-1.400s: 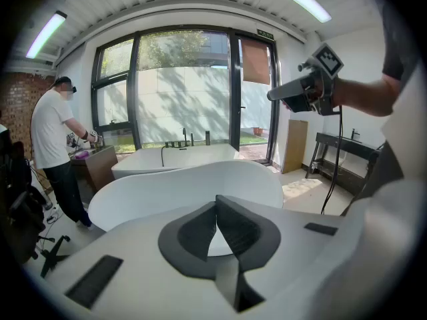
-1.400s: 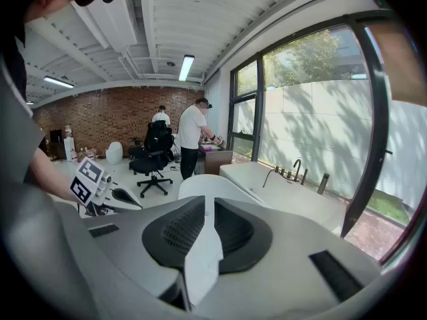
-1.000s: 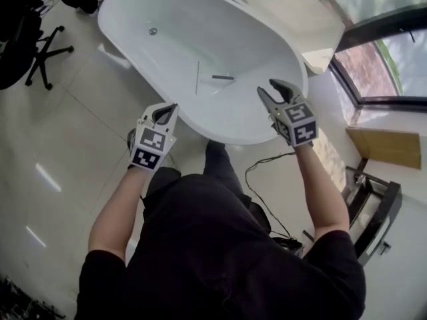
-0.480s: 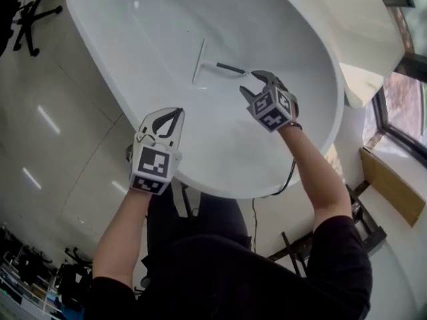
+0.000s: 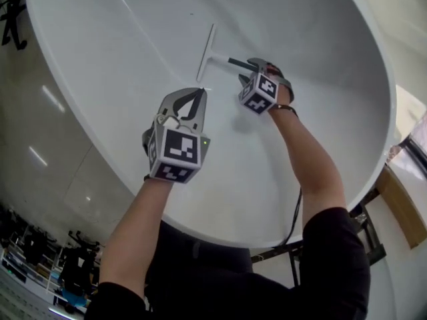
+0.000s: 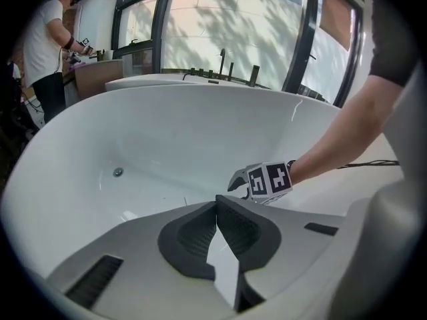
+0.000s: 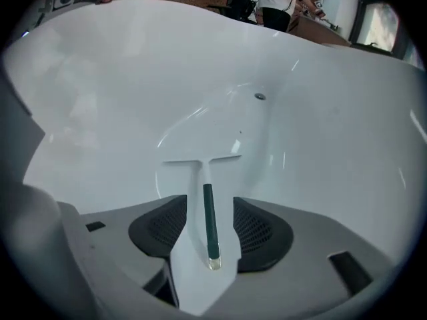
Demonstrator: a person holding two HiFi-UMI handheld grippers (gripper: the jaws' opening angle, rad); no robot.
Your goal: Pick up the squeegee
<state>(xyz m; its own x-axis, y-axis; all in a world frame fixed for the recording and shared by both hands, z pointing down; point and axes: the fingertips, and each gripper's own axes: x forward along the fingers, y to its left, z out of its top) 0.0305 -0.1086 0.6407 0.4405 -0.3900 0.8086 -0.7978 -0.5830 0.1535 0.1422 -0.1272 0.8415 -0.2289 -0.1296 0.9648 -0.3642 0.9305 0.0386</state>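
Both grippers are seen lower and deeper inside the tub (image 5: 333, 145) than a second ago, and the squeegee (image 5: 208, 51), then well ahead of them, is now reached by the right one. Nearest, the left gripper (image 5: 198, 92) is held above the tub's white floor; its jaws are clenched tip to tip, with nothing caught between them. Just beyond and to its right, the right gripper (image 5: 257, 65) is pointed steeply down. Its jaws are spread wide on either side of the squeegee's dark handle, which is seen between the pads but is not pressed by them. The squeegee is laid flat on the tub floor, its white blade at the far end, away from the right gripper. Farther along the floor, a small round drain (image 7: 259, 97) is seen. Past the tub's rim, tall windows (image 6: 227, 25) and a standing person (image 6: 47, 52) in a white top are made out.
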